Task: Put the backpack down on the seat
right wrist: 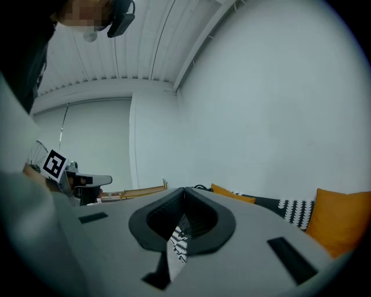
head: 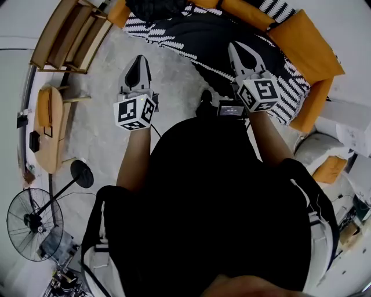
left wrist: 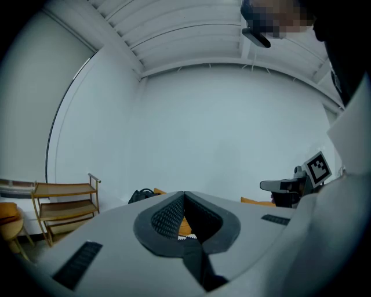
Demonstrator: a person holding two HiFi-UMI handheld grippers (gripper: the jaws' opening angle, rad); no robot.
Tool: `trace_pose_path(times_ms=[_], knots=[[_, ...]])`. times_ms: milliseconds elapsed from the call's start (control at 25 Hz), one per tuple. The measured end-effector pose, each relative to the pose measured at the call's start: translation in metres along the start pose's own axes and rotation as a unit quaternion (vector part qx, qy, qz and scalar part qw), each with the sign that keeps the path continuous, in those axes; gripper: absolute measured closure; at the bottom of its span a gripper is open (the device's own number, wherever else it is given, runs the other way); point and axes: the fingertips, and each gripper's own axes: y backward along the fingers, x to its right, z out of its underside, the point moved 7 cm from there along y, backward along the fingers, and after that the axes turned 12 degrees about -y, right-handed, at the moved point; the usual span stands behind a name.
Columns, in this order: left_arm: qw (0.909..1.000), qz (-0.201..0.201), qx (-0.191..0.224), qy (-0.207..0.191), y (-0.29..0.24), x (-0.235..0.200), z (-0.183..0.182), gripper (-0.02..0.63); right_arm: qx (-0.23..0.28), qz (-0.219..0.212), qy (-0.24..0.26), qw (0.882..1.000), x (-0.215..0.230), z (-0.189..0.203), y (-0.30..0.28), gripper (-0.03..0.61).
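The black fabric backpack appeared to lie on the orange upholstered sofa at the frame's top edge, beside its black-and-white patterned throw. The left gripper and right gripper were both closed and empty, so little seemed left to do. Grey concrete floor spread below, and a wooden shelf rack stood at upper left.

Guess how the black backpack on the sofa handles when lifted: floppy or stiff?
Probably floppy: the backpack sits as a low slumped heap. It should not roll or slide much on the cushioned sofa. Weight can't be judged.
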Motion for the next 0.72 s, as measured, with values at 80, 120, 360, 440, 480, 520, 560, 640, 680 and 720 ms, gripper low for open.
trace_pose_path(times_ms=[80, 120, 360, 440, 480, 520, 560, 640, 680, 720], knots=[[1.0, 0.006, -0.003, 0.005, 0.019, 0.002, 0.004, 0.598, -0.001, 0.01, -0.002, 1.0, -0.011, 0.009, 0.018, 0.546], [0.9999, 0.009, -0.005, 0.007, 0.029, 0.004, 0.005, 0.597, -0.001, 0.015, -0.005, 1.0, -0.015, 0.014, 0.026, 0.546], [0.999, 0.023, -0.024, 0.031, 0.094, 0.006, 0.03, 0.598, -0.009, 0.027, -0.032, 0.999, -0.051, 0.045, 0.067, 0.546], [0.9984, 0.029, -0.027, 0.04, 0.112, 0.011, 0.039, 0.598, -0.012, 0.027, -0.032, 0.999, -0.061, 0.053, 0.081, 0.546], [0.9982, 0.032, -0.027, 0.044, 0.12, 0.014, 0.043, 0.597, -0.013, 0.028, -0.031, 0.999, -0.065, 0.057, 0.089, 0.546], [0.998, 0.035, -0.027, 0.046, 0.127, 0.016, 0.046, 0.598, -0.015, 0.029, -0.03, 0.999, -0.068, 0.06, 0.096, 0.546], [0.9978, 0.038, -0.025, 0.048, 0.133, 0.017, 0.049, 0.597, -0.017, 0.031, -0.027, 0.999, -0.072, 0.063, 0.102, 0.546], [0.9977, 0.04, -0.022, 0.05, 0.143, 0.018, 0.052, 0.597, -0.023, 0.037, -0.022, 0.999, -0.079, 0.068, 0.114, 0.546], [0.9977, 0.04, -0.02, 0.051, 0.147, 0.018, 0.053, 0.598, -0.027, 0.039, -0.019, 0.999, -0.083, 0.07, 0.119, 0.546], [0.9978, 0.039, -0.019, 0.051, 0.15, 0.018, 0.054, 0.598, -0.03, 0.042, -0.017, 0.999, -0.086, 0.07, 0.123, 0.546]])
